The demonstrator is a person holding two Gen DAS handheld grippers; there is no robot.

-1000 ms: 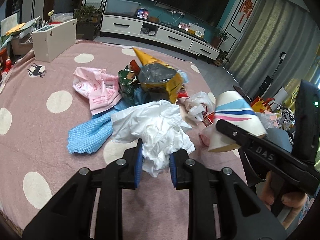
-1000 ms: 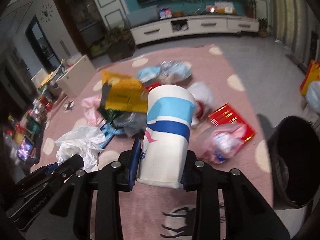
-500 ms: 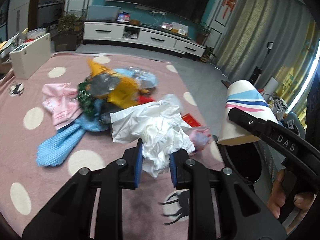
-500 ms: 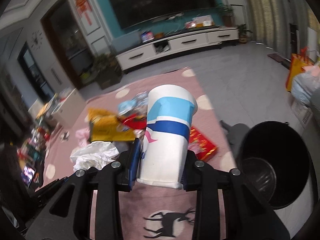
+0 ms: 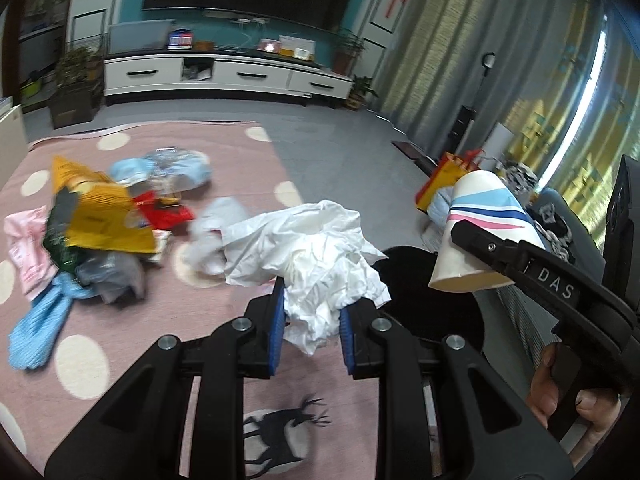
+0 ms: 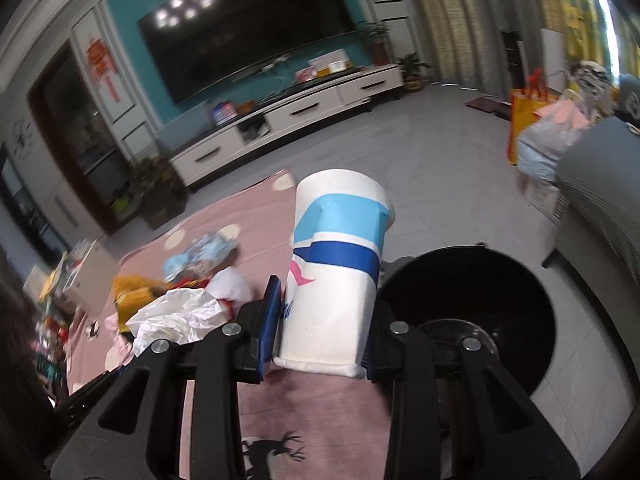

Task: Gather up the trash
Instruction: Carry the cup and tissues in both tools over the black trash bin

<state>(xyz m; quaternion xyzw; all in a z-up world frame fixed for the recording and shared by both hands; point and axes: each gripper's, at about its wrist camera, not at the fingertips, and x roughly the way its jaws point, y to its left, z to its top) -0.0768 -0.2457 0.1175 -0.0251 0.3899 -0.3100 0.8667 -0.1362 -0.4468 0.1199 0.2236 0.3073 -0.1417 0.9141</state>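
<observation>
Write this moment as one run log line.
left gripper: holds white crumpled paper | right gripper: holds paper cup | black bin: near

Round black trash bin (image 6: 472,312) mouth wide open, nothing across it, just beside my right gripper (image 6: 320,340). Grey upholstered sofa arm (image 6: 600,200) crowds its far right side. My left gripper (image 5: 312,332) flanks on the left. Pink dotted rug (image 5: 224,320) near me bare; litter pile (image 5: 100,232) sits further left.
</observation>
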